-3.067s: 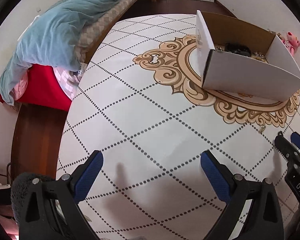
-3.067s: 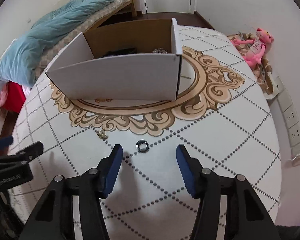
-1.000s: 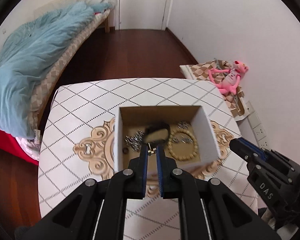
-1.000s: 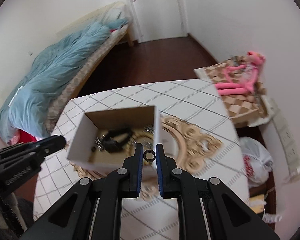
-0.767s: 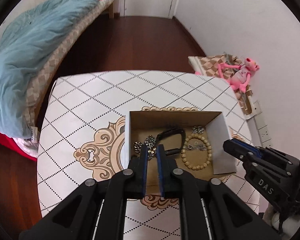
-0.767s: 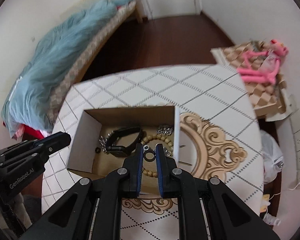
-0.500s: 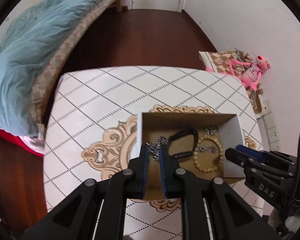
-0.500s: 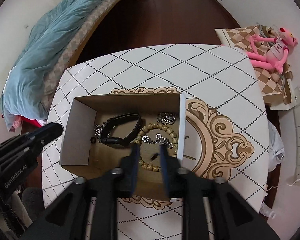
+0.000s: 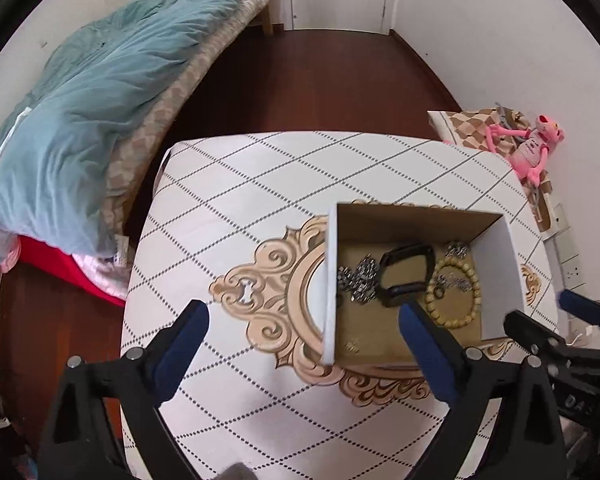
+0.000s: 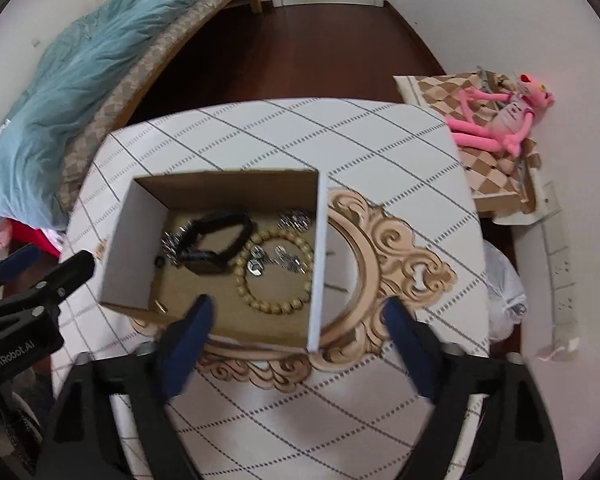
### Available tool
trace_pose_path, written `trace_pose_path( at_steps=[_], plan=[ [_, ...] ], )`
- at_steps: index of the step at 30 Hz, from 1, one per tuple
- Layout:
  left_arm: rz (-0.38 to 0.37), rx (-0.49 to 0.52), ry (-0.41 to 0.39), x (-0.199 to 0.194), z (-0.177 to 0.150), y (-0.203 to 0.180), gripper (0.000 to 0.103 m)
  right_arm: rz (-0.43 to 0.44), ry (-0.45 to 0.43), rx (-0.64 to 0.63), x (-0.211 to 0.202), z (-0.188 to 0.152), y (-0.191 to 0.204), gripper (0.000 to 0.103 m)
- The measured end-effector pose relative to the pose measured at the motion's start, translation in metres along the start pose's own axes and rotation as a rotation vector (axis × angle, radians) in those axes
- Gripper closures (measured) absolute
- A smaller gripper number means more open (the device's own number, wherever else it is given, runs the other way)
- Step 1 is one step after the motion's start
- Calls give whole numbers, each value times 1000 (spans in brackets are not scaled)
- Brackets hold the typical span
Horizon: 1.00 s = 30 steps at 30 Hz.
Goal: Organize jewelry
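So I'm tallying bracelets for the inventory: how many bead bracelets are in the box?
1. The beaded bracelet lies on the floor of the cardboard box, right of the black watch band, ringed around a small silver ring. Nothing else beaded shows, though the near wall hides some floor.

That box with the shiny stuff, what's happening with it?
Someone is tidying jewelry into the box using two handheld tongs. Right now both the left tongs and the right tongs are open, holding nothing, above the table. Inside the box lie a bead bracelet, a black watch, a ring and some silver chains.
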<state>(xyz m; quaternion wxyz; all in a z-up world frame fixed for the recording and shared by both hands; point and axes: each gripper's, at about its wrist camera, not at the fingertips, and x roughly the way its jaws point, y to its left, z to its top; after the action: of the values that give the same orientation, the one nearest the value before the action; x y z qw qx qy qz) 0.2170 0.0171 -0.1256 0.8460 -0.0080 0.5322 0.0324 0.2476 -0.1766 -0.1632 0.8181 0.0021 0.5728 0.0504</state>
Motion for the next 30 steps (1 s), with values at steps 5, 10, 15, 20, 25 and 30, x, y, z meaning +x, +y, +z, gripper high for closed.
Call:
trace_pose_path(
  at_steps=[5,10,15,20,25,30],
  plan=[
    [33,3,-16,-10,-11,0,6,-82,-30,3,-12,-14,0,4],
    [8,-4,-39,-38,-19,-3,6,-95,-66,36,-40,-25,-6,3],
    [-21,-6,-94,-86,-30,-4,6,-104,-136,57,-91,-44,-4,3],
    [-42,-14,-158,-137,-42,-2,6,-117,-234,49,-157,-62,4,3],
    [-36,-16,-240,-193,-53,2,6,-130,-332,38,-219,-83,13,3],
    [-32,-18,-300,-242,-65,7,6,-133,-412,43,-275,-105,18,3]
  ],
)
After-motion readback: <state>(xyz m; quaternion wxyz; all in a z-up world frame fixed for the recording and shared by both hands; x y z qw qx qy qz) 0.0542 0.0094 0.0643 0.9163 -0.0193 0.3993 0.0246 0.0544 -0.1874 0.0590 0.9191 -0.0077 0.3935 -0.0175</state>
